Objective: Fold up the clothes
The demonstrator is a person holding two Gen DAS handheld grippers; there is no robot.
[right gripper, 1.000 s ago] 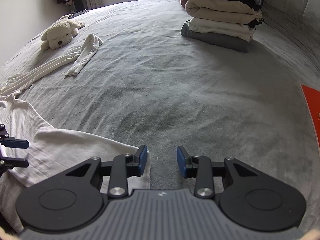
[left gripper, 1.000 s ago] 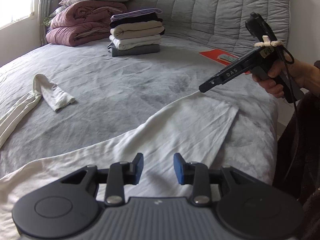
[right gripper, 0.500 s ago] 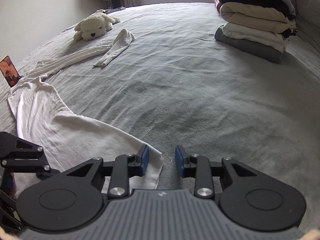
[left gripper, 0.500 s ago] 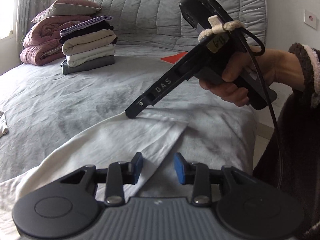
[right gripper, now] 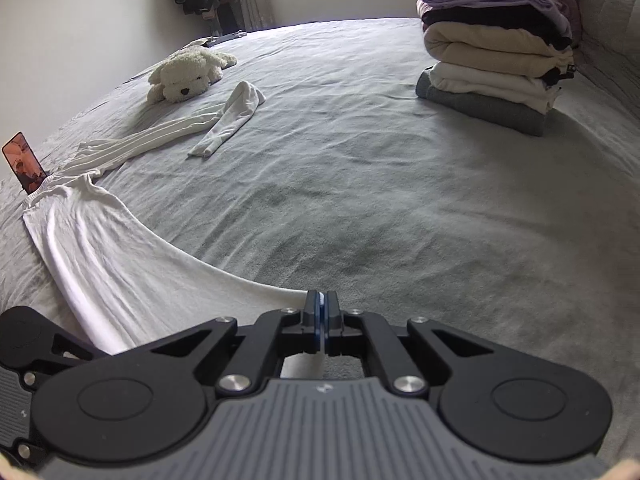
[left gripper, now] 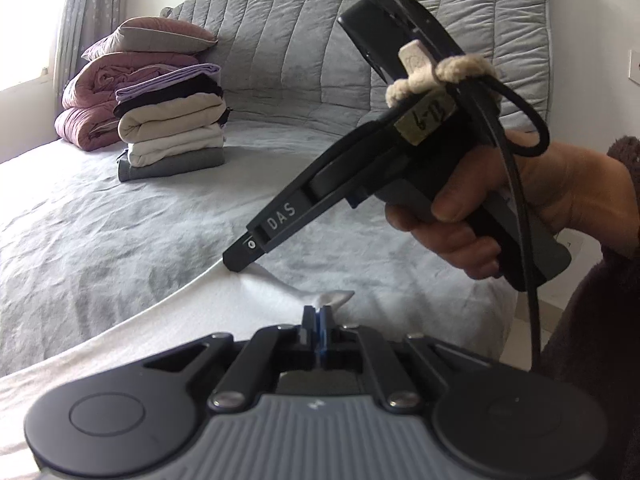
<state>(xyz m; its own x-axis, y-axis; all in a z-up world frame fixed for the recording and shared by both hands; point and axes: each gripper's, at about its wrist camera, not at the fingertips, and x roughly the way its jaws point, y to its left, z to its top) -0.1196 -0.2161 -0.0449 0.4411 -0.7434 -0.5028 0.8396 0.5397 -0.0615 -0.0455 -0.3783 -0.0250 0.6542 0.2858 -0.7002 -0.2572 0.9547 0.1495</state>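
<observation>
Folded stack [right gripper: 496, 60] and plush dog [right gripper: 186, 74] beyond — bed [right gripper: 360, 200] between bare.

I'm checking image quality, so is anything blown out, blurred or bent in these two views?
Left wrist view: the window at top left is blown out, and the quilted grey headboard bows with fisheye distortion. Right wrist view: even, soft light; the grey bedspread curves like a dome.

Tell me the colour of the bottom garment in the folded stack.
Grey, clearest in the right wrist view.
</observation>
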